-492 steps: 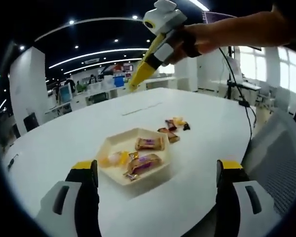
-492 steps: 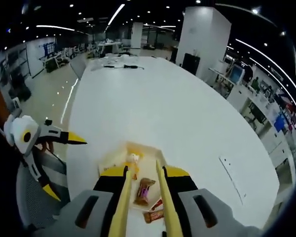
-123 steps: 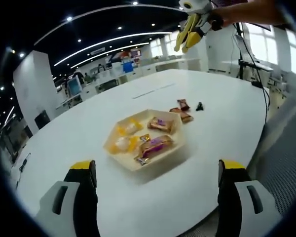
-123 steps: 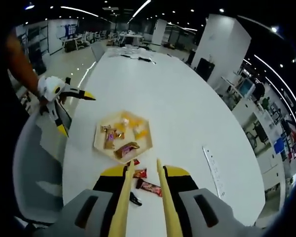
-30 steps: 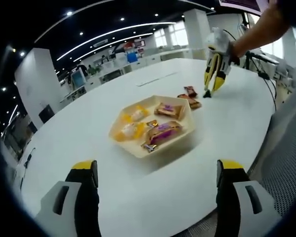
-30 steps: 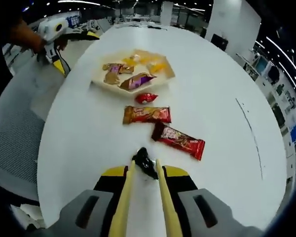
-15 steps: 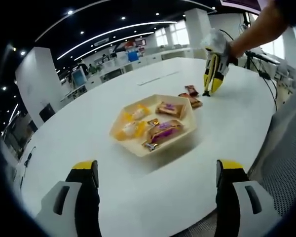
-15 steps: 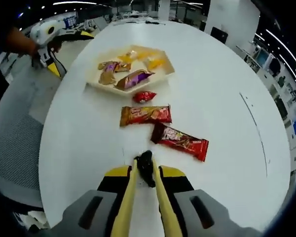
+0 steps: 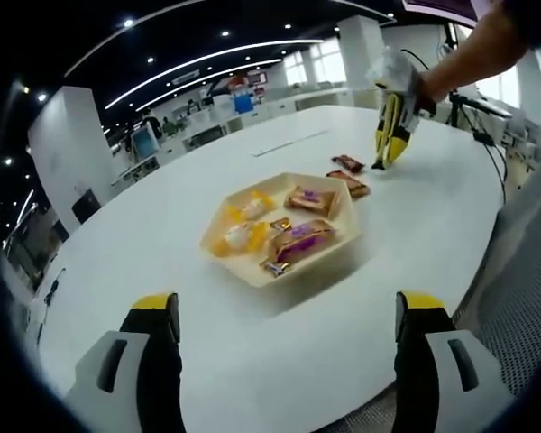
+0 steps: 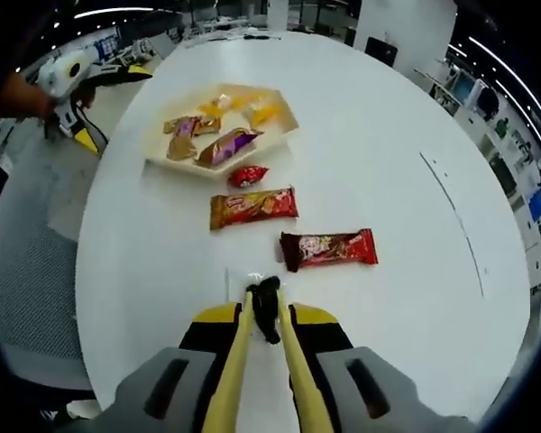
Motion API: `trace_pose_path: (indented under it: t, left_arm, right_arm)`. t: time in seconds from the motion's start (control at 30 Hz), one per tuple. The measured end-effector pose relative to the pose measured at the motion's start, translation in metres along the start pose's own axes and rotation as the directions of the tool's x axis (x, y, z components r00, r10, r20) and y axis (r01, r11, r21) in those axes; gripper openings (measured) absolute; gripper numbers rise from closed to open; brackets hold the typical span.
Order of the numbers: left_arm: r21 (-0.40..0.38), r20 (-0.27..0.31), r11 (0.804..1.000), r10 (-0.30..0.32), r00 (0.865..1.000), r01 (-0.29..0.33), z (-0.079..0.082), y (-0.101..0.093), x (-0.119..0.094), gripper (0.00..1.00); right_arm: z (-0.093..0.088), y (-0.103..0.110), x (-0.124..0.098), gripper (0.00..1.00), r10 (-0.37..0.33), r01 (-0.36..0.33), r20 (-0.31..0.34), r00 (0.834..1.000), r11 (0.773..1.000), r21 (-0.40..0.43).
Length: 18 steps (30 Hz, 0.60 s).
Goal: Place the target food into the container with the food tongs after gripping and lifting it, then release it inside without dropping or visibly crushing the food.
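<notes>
Candy in a dark wrapper [image 10: 268, 305] now sits pinched between the tips of the yellow food tongs [image 10: 261, 361], which the right gripper [image 10: 263, 317] squeezes with its jaws clenched on them. A second ago the piece lay on the white bench [image 10: 388, 162] just ahead of the open tong tips; since then the tips have closed on it and, judging by the left gripper view, it seems to have come just clear of the surface. That suggests the grip step is done and the carry is next.

The hexagonal container [image 10: 284, 115] lies well apart, beyond the orange bar [image 10: 253, 207], the red bar [image 10: 329, 248] and a small red candy [image 10: 248, 175]; it already holds several wrapped sweets. The lift must pass over these loose pieces.

The left gripper [image 9: 284, 361] hangs back near the bench edge, jaws wide apart and empty.
</notes>
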<state>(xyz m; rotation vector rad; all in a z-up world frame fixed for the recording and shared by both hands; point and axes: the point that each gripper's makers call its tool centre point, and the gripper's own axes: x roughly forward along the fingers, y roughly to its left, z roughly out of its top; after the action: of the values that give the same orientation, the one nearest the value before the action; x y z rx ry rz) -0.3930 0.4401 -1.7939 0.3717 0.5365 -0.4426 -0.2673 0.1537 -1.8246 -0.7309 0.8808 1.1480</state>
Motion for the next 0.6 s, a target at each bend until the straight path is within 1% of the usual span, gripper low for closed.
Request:
trace_pose_path:
  t: [0.2,0.23,0.27,0.3,0.37,0.47,0.6]
  left_arm:
    - [-0.003,0.007,1.000,-0.002,1.000,0.002,0.000,0.001,0.000,0.96]
    - [0.003,0.014,1.000,0.004,1.000,-0.004,0.002,0.001,0.000,0.99]
    - [0.010,0.028,1.000,0.015,0.999,-0.016,0.004,0.004,0.000,0.99]
    - [0.007,0.031,1.000,0.016,0.999,-0.016,0.005,0.004,0.000,0.99]
    - [0.003,0.024,1.000,0.016,1.000,-0.016,0.004,0.004,-0.001,0.99]
    - [0.000,0.030,1.000,0.012,0.999,-0.012,0.005,0.003,0.000,0.99]
    - [-0.001,0.031,1.000,0.006,0.999,-0.006,0.005,0.003,0.000,0.99]
  right_arm:
    - [0.005,-0.006,-0.011,0.19,-0.013,0.013,0.011,1.000,1.000,0.020]
    - [0.006,-0.006,-0.013,0.19,-0.004,0.004,0.010,1.000,1.000,0.026]
    - [0.007,-0.007,-0.014,0.20,-0.004,0.004,0.009,1.000,1.000,0.028]
    - [0.008,-0.008,-0.017,0.20,-0.010,0.010,0.007,1.000,1.000,0.026]
    - [0.010,-0.010,-0.020,0.20,-0.009,0.009,0.007,1.000,0.999,0.033]
    - [0.016,-0.015,-0.027,0.20,-0.014,0.014,0.018,1.000,0.999,0.051]
    - [0.022,-0.015,-0.034,0.20,-0.007,0.006,0.015,1.000,0.999,0.049]
